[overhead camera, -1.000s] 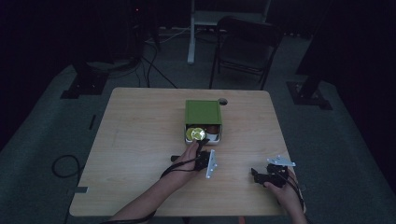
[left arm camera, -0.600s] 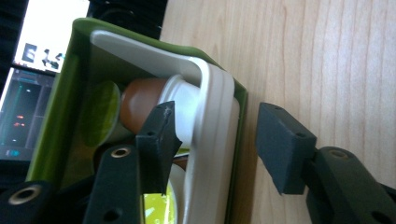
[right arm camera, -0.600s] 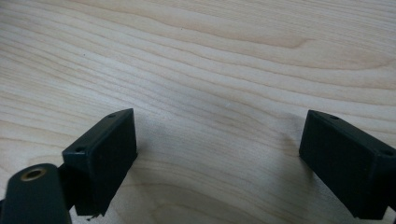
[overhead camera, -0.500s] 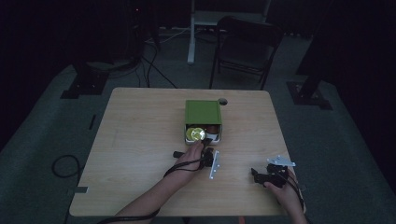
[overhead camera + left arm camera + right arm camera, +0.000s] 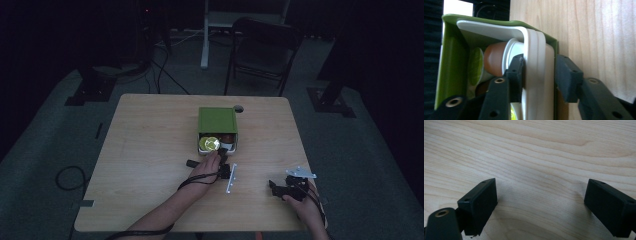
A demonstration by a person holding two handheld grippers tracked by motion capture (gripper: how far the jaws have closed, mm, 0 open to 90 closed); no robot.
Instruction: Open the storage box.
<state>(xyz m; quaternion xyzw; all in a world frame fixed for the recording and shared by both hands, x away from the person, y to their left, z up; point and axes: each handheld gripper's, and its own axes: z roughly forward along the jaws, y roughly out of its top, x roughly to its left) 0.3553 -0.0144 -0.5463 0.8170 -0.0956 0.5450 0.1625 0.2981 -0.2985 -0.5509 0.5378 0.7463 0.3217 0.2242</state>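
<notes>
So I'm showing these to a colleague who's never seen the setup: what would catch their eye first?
Probably the green box at the table's middle, bright in a dim room, its white drawer pulled out with capsules inside. Next, the left hand-held gripper, its jaws straddling the drawer's front wall. The right hand-held gripper waits open over bare wood.

- Green box (image 5: 217, 120): square sleeve, lying flat near the middle of the surface, open toward the near edge.
- White tray (image 5: 537, 82): partly drawn out of the box's open end; holding round capsules, one brown (image 5: 494, 62), one lime-green (image 5: 209, 144).
</notes>
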